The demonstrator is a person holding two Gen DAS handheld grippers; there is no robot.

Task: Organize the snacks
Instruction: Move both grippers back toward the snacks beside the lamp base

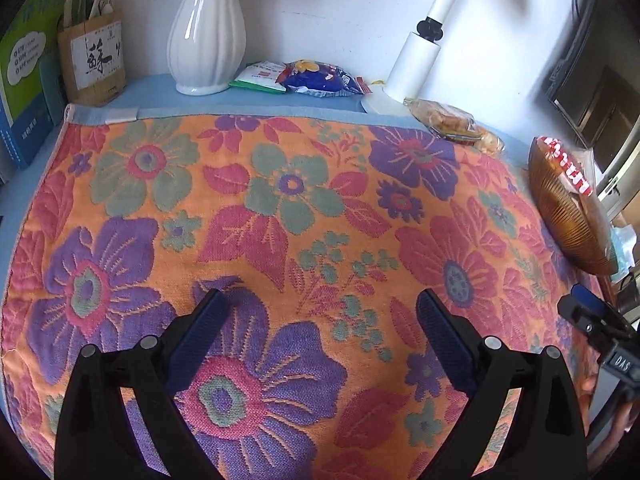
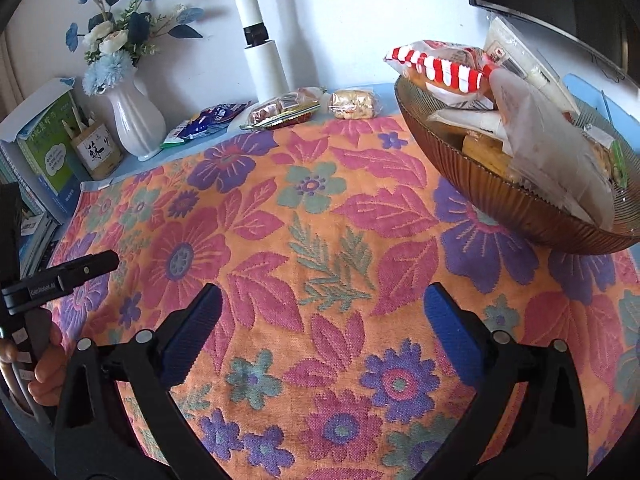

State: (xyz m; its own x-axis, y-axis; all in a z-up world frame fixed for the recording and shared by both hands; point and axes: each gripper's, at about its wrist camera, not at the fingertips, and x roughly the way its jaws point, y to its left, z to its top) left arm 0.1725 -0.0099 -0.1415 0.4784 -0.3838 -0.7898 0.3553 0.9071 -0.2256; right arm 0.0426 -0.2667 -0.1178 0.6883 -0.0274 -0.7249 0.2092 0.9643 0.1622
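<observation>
A brown ribbed bowl (image 2: 516, 208) holds several snack packs, a red-and-white striped one (image 2: 440, 66) on top; the bowl also shows at the right edge of the left wrist view (image 1: 568, 216). Along the back wall lie a blue snack bag (image 1: 320, 78), a green-and-white packet (image 1: 258, 76), a clear pack of biscuits (image 1: 448, 120) and a small pastry pack (image 2: 354, 104). My left gripper (image 1: 322, 320) is open and empty over the floral cloth. My right gripper (image 2: 324, 316) is open and empty, left of and below the bowl.
A floral cloth (image 1: 280, 208) covers the table. A white vase (image 1: 206, 36), a brown pen holder (image 1: 92, 60), green books (image 1: 24, 64) and a white lamp stand (image 1: 416, 60) line the back wall. A monitor (image 2: 560, 4) hangs behind the bowl.
</observation>
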